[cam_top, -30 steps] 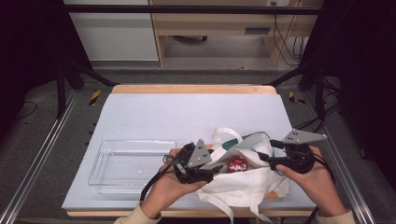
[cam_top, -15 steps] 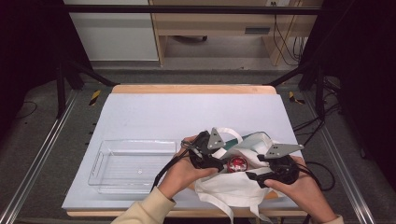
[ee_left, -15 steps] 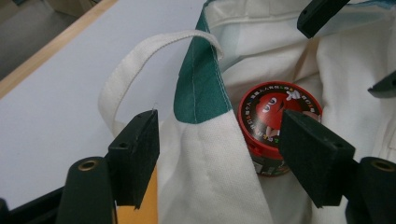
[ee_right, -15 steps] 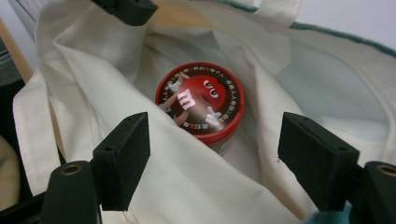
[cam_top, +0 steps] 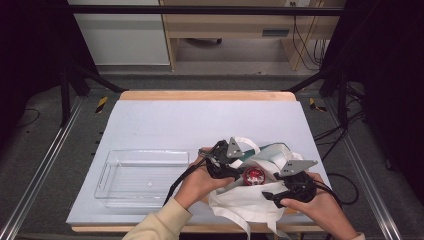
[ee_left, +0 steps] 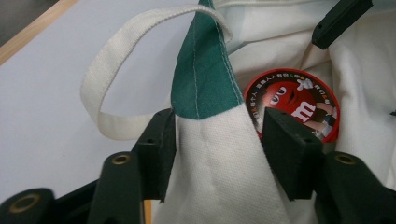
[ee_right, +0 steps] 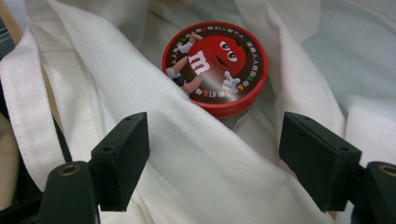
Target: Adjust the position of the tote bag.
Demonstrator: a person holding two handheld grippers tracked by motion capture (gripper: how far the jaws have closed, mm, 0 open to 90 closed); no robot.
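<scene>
A white tote bag (cam_top: pixel 240 206) with a green panel (ee_left: pixel 201 70) lies crumpled at the front right of the table. A round red M&M's tin (cam_top: pixel 253 175) (ee_left: pixel 292 105) (ee_right: pixel 215 65) sits in its open mouth. My left gripper (cam_top: pixel 239 170) (ee_left: pixel 226 149) has just been closing, and its pads press a raised fold of the bag's rim just left of the tin. My right gripper (cam_top: pixel 267 196) (ee_right: pixel 215 158) opened wider a moment ago. It stands open over the bag's near wall, with loose cloth between the pads and the tin just beyond.
A clear plastic tray (cam_top: pixel 115 192) stands empty at the front left of the grey mat (cam_top: pixel 200 120). One bag handle (ee_left: pixel 100 79) loops out onto the mat. The table's wooden front edge (cam_top: pixel 150 229) runs close under the hands.
My left gripper has moved right to the bag's mouth and taken the rim fold. My right gripper has sunk and shifted left, onto the bag's near wall.
</scene>
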